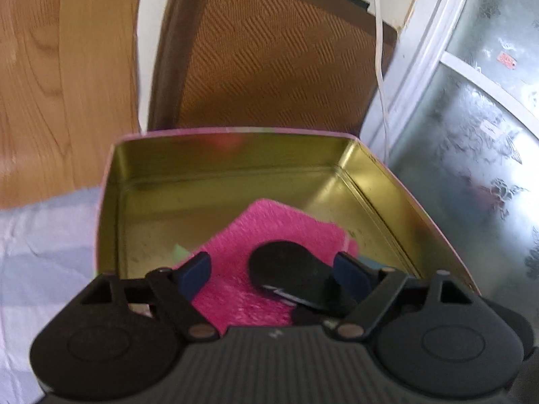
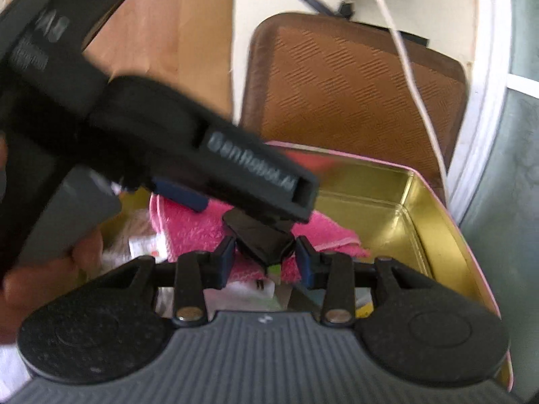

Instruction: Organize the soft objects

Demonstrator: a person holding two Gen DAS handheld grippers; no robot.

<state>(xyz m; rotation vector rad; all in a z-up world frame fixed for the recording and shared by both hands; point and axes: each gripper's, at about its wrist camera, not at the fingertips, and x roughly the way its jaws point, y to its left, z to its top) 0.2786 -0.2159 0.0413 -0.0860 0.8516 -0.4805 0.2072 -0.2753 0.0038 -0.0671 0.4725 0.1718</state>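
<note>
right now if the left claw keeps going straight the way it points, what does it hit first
Most likely the pink cloth lying in the gold tin, with the black object on it just right of centre. The left claw is open above both; depth is hard to judge.

A bed or similar surface covered with a pale lilac sheet point(image 1: 40, 252) carries the things; the cloth is creased. On it stands an open metal tin point(image 1: 235, 171), pink outside and gold inside, its far wall toward a brown woven cushion point(image 1: 269, 57). The cushion stands upright just behind the tin, leaning toward a white wall; whether its lower edge rests on the sheet cannot be told. Inside the tin lie a pink towel point(image 1: 269, 235) and a few smaller items near its front, too blurred to identify.
</note>
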